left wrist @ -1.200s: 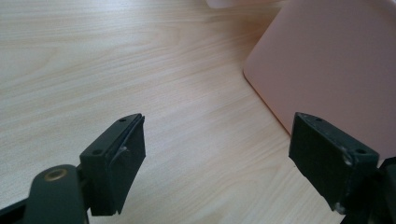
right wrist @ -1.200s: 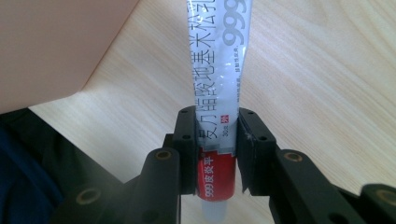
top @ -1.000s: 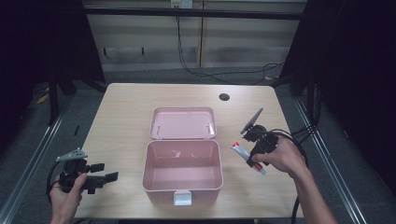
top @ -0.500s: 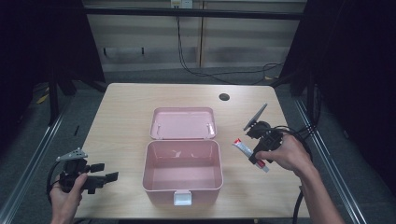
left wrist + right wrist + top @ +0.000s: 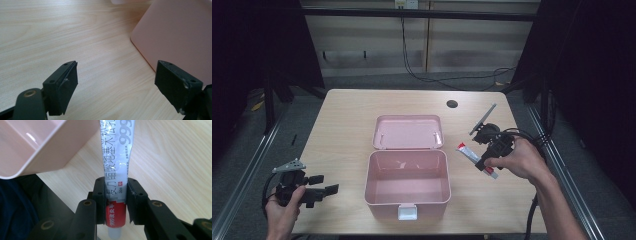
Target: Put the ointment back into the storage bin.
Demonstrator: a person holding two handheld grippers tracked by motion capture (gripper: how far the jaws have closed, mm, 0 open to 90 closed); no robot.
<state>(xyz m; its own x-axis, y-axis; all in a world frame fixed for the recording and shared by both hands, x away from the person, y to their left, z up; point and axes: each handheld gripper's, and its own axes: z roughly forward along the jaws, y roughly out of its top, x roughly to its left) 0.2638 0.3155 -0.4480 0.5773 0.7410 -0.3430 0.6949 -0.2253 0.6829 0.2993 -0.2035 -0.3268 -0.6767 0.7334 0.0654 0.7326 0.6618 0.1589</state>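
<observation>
An open pink box (image 5: 408,182) stands mid-table, its lid (image 5: 408,131) laid back behind it. To its right, my right gripper (image 5: 484,162) is shut on a white and red tube (image 5: 468,152) and holds it above the table. In the right gripper view the tube (image 5: 117,157) runs up between the pads, its red end near the jaws' base, with the box's rim (image 5: 37,147) at upper left. My left gripper (image 5: 330,189) stands open near the table's front left. Nothing is between its jaws (image 5: 117,82), and the box's wall (image 5: 180,32) is just beyond.
The light wooden table (image 5: 342,125) has a small round hole (image 5: 452,104) at its back right. Metal rails run along both sides, with dark floor beyond. Cables trail from each gripper.
My right gripper has risen off the table with the tube still gripped, drifting slightly right in the high view. The left gripper and the box have not moved.
</observation>
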